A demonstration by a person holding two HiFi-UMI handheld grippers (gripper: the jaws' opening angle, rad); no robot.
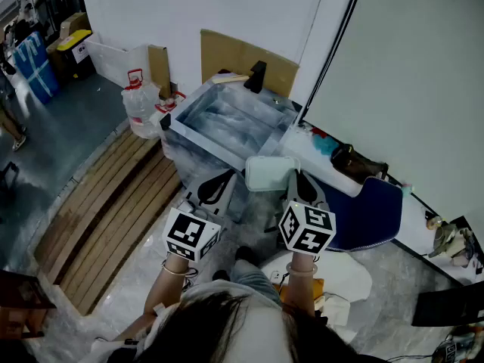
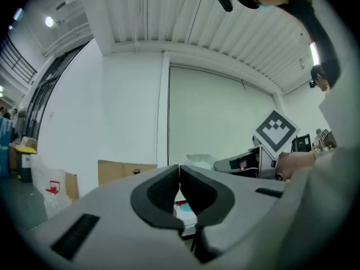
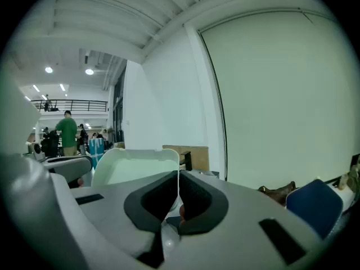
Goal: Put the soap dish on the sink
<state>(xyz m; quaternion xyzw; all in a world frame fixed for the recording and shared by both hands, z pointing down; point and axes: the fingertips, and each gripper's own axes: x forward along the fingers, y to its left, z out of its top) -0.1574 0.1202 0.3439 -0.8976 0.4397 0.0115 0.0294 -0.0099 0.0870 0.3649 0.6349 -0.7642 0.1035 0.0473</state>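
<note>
Well, smooth rounded soap dish (image 1: 270,174), boxy sink (image 1: 227,123).

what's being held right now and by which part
The right hand-held gripper is shut on the soap dish, pinching its thin rim at one side. The left hand-held gripper is shut and empty.

Matt plastic soap dish (image 1: 271,174), shiny metal sink (image 1: 227,123).
</note>
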